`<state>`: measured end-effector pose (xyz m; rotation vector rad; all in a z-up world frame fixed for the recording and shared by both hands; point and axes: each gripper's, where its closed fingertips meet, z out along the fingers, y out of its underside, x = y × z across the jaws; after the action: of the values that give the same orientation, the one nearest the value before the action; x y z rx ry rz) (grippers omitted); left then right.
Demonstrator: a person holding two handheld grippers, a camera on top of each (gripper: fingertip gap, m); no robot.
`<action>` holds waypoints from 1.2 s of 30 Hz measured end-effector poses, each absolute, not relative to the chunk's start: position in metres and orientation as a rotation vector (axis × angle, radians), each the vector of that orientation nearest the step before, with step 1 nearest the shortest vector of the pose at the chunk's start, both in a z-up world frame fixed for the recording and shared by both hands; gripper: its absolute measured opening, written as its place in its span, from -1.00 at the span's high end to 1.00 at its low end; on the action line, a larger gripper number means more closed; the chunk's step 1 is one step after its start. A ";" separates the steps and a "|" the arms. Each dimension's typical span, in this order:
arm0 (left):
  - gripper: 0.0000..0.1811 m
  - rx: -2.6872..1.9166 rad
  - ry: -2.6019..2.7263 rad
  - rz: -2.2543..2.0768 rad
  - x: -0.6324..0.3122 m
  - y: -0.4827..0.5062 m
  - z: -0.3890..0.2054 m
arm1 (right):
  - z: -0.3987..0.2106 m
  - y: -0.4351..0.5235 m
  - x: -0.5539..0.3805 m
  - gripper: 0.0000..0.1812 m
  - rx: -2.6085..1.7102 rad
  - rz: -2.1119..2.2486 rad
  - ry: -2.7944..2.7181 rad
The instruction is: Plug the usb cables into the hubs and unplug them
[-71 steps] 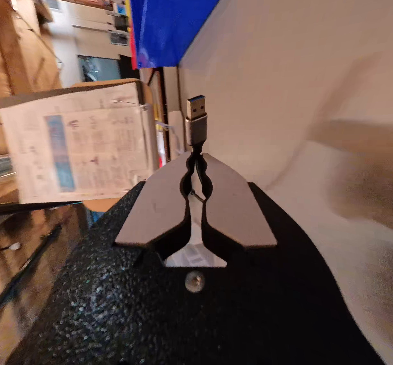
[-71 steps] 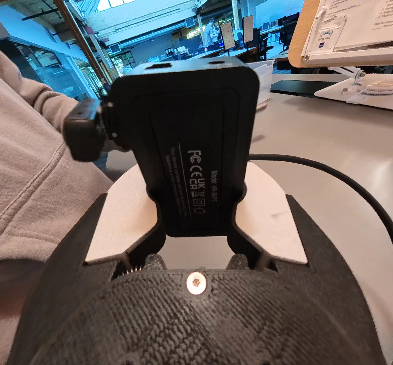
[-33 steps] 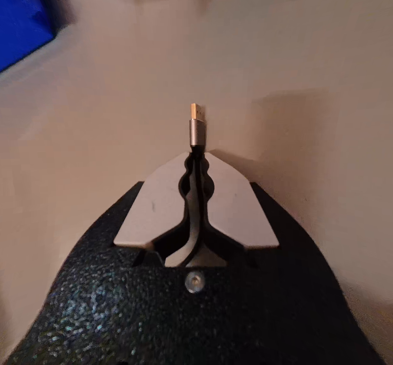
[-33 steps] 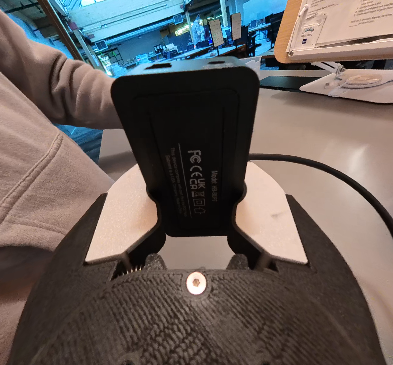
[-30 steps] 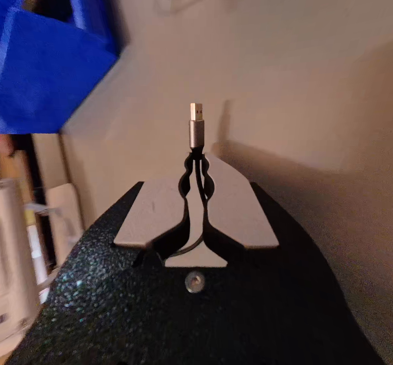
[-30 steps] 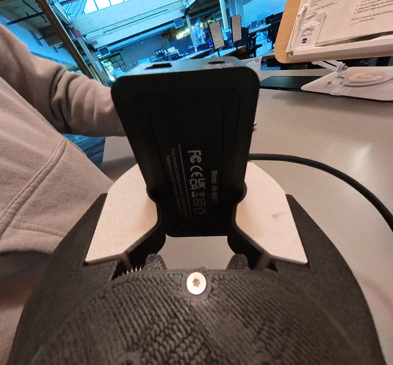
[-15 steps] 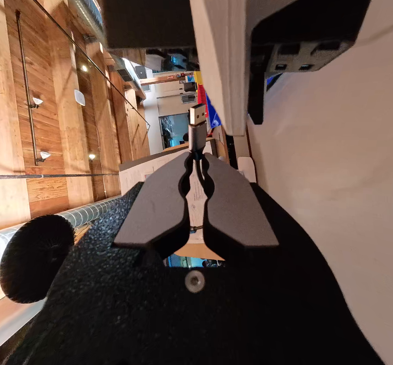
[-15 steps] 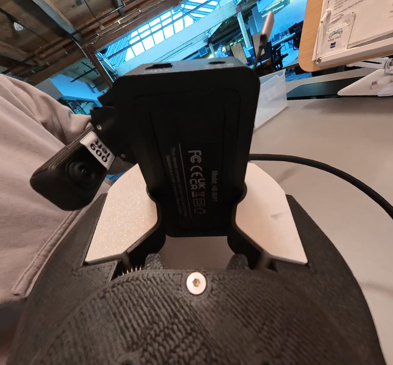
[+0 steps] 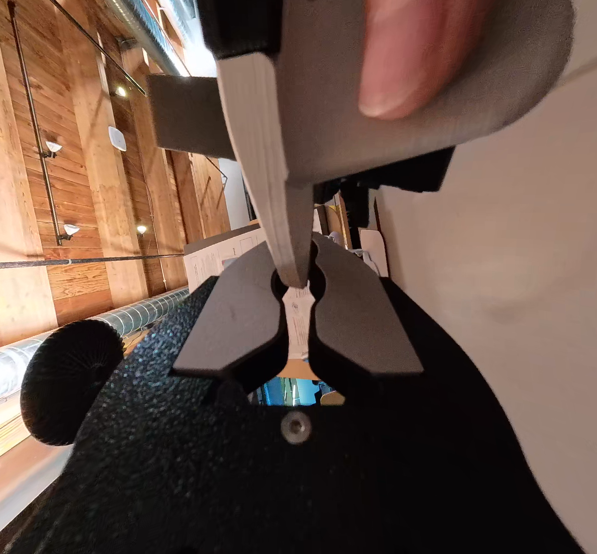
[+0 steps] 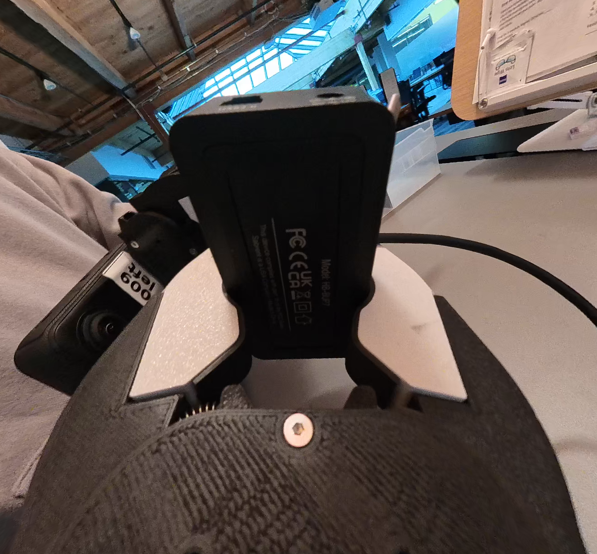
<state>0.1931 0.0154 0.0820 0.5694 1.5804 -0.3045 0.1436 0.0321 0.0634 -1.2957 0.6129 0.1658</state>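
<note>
right gripper jaws clamped on black hub held upright above grey table, ports at its top edge unobstructed; left gripper jaws nearly closed, usb plug hidden behind the right gripper's finger

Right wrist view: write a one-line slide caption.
Right gripper clamps an upright black rectangular hub above a grey table.

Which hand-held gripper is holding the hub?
The right hand-held gripper, with white finger pads, clamps the black rectangular plastic hub; the grey-fingered left hand-held gripper holds no hub.
</note>
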 end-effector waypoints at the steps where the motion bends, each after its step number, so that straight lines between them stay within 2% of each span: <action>1: 0.93 0.566 1.579 -0.298 0.193 0.018 0.083 | 0.063 0.031 0.145 0.18 -1.292 0.157 0.623; 18: 0.93 0.761 1.489 -0.250 0.182 0.018 0.084 | 0.061 0.027 0.143 0.18 -1.338 0.162 0.615; 36: 0.93 0.729 1.528 -0.233 0.186 0.020 0.075 | 0.056 0.036 0.137 0.18 -1.361 0.234 0.601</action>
<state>0.1863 0.0202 0.0752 0.7295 1.5284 -0.2333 0.1366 0.0355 0.0556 -1.3614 0.6011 0.2337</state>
